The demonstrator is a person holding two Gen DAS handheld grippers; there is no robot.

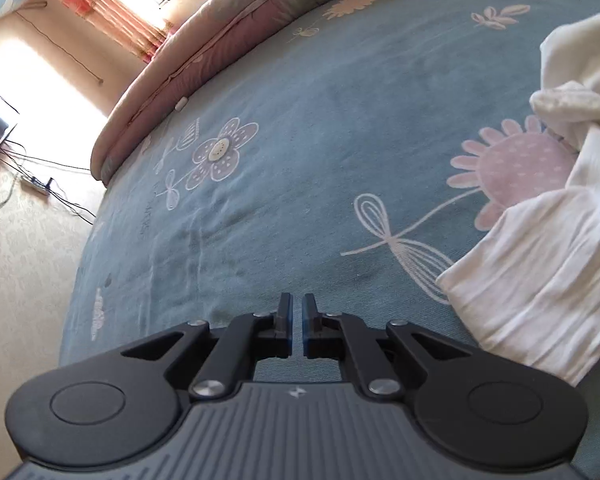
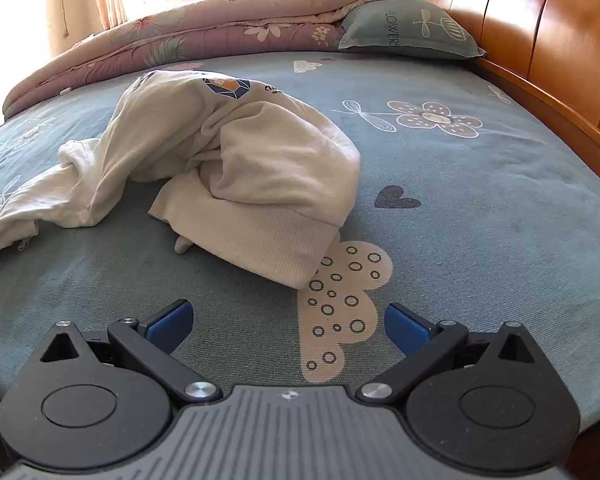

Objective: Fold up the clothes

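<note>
A cream sweatshirt (image 2: 236, 160) with a blue and orange logo lies crumpled in a heap on the blue flowered bed sheet (image 2: 480, 208). Its ribbed hem (image 2: 284, 244) points toward my right gripper (image 2: 288, 320), which is open and empty a short way in front of it. In the left wrist view the same sweatshirt (image 1: 548, 248) lies at the right edge. My left gripper (image 1: 297, 308) is shut and empty, above bare sheet (image 1: 300, 160) to the left of the garment.
A folded pink flowered quilt (image 2: 188, 44) lies along the far side of the bed, with a green pillow (image 2: 408, 28) by the wooden headboard (image 2: 540, 40). Left of the bed are floor, cables and a power strip (image 1: 36, 184).
</note>
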